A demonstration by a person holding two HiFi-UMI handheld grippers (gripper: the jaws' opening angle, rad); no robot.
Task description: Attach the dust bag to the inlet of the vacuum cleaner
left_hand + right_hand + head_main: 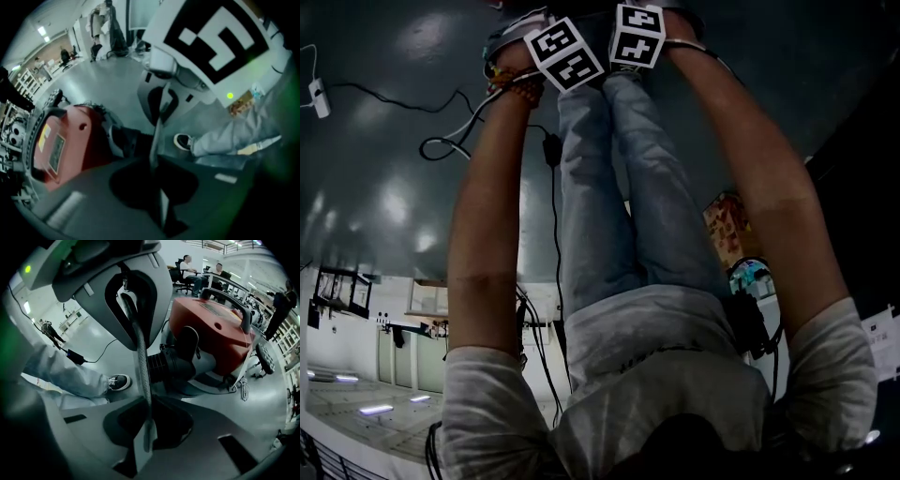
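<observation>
Open floor: the glossy grey-green floor (pixel 384 169) is bare from 9 to 11 o'clock in the head view. A thin black cable with a power brick (pixel 551 148) trails across it just beside your legs.
Edges: your blue-jeaned legs (pixel 609 187) run through the middle of the head view. Your black shoe with a white sole (pixel 117 380) sits at 9 o'clock of the right jaws and near them.
Crowding: the two grippers are close together at 12 o'clock in the head view, their marker cubes nearly touching. Each gripper's body fills the upper part of the other's view.
Left gripper (pixel 157 136): your jaws are pressed together edge to edge, with nothing between them.
Right gripper (pixel 143 399): these jaws are closed too, a single thin seam, and they grip nothing.
Vacuum from the left: the red, rounded-bodied vacuum cleaner with a black handle (pixel 61 140) lies at 9 o'clock of the left jaws, apart from them.
Vacuum from the right: it lies between 1 and 3 o'clock of the right jaws, and its black ribbed collar (pixel 171 364) is just beside the jaw line, not touching.
Far room: people sit at desks (pixel 197 270) at 1 o'clock in the right gripper view, well beyond the vacuum.
</observation>
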